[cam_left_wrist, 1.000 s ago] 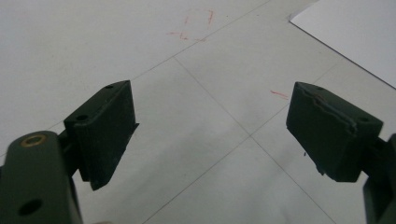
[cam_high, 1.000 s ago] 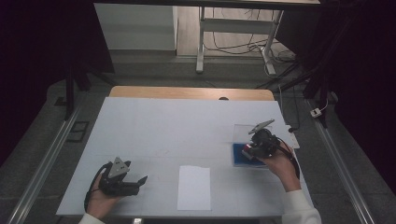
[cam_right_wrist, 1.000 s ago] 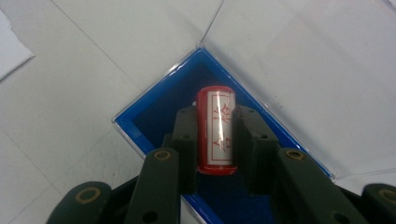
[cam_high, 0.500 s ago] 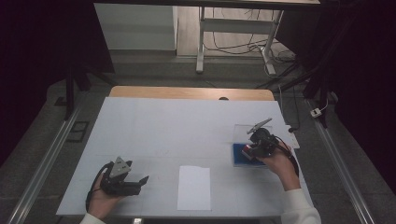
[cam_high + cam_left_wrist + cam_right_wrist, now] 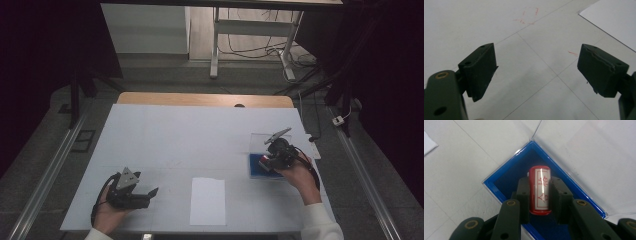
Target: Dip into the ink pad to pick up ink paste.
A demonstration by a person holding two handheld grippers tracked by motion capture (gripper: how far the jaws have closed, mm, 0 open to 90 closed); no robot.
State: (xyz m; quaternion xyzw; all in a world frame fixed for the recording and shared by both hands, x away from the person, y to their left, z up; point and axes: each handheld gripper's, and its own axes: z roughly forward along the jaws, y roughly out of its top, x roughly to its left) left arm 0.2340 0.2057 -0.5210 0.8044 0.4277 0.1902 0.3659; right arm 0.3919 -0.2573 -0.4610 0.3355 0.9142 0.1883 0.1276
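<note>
A red stamp [image 5: 539, 190] with a white label of red characters lies between my right gripper's [image 5: 539, 185] jaws, which are shut on it just above the open blue case [image 5: 506, 176]. The case's clear lid [image 5: 584, 147] lies flat behind it. In the high view the right gripper [image 5: 270, 161] is over the blue case [image 5: 256, 170] at the table's right side. My left gripper [image 5: 150, 194] rests low near the front left of the table, open, with nothing between its fingers [image 5: 480, 68].
A white sheet of paper [image 5: 208, 201] lies at the front middle of the white table [image 5: 190, 135]; its corner [image 5: 614, 20] is in the left gripper view. Faint red marks [image 5: 529, 15] sit on the table surface. A cable trails from the right hand.
The right gripper has shifted slightly over the blue case with the stamp. The left gripper has barely moved.
</note>
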